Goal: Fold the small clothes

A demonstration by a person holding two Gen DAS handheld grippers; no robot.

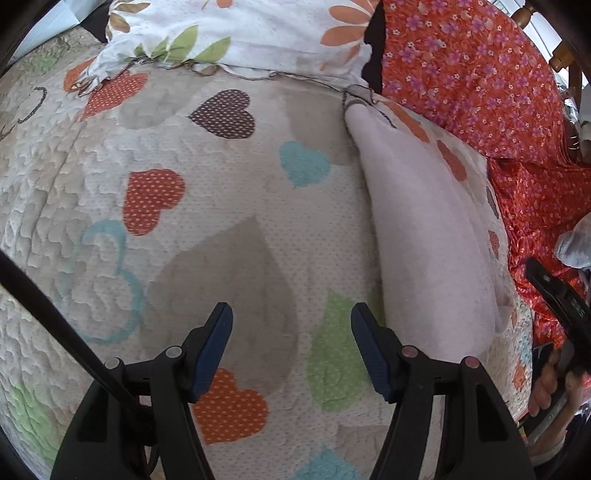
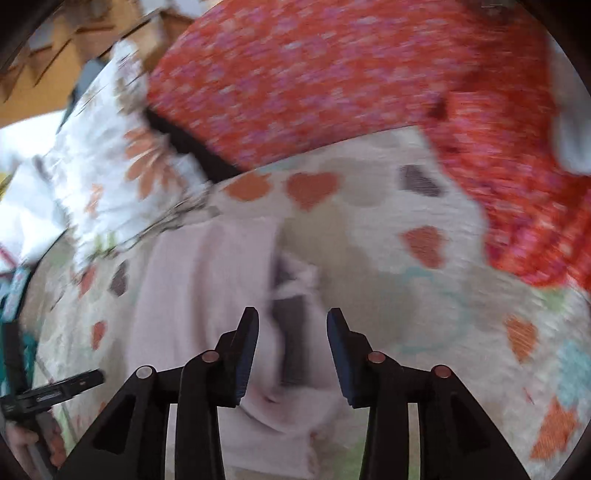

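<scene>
A pale pink garment lies on a heart-patterned quilt, stretched out as a long, narrow shape running from far to near along the right side of the left wrist view. It looks doubled over lengthwise, so one fold seems made, but this is a guess from its smooth, rounded edge. In the right wrist view the same pale pink garment sits just ahead of the fingers, with a loose, darker-shadowed flap near its right edge that is not laid flat. That suggests the folding is only partly done: the flap needs tidying and the long strip probably needs folding across its length.

The left gripper hovers over bare quilt to the left of the garment, jaws wide apart and holding nothing. The right gripper is over the near end of the garment, jaws also apart with cloth visible between them, not clamped.

Far across the quilt lie a white floral pillow and a red floral cloth; whether the red cloth is bedding or another item to fold cannot be told.

The right wrist view is heavily motion-blurred, so the garment's type, seams and the exact layering of the flap are unclear. Its near end is partly hidden by the right gripper's fingers.
</scene>
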